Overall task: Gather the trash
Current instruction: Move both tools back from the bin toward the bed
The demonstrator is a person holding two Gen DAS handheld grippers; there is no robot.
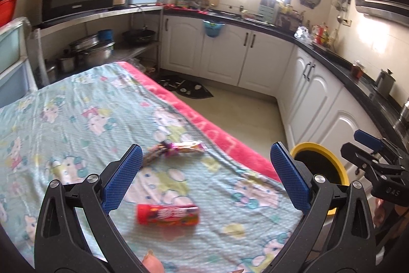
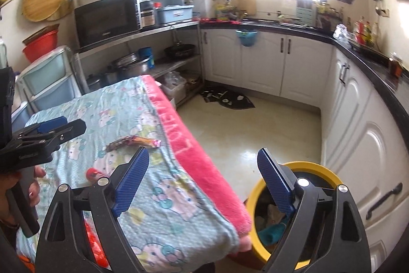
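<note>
Left wrist view: left gripper (image 1: pixel 205 175) fingers spread above red tube (image 1: pixel 167 214); right gripper (image 2: pixel 203 183) fingers likewise apart.

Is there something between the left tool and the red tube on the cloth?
Nothing visible. The left tool is open above the cloth, and the red tube lies in plain view between its fingers, with the wrapper lying farther away.

Red tube (image 1: pixel 167 215); teal cartoon-print blanket (image 1: pixel 76 119), pink edge; yellow-rimmed bin (image 2: pixel 258 198).
</note>
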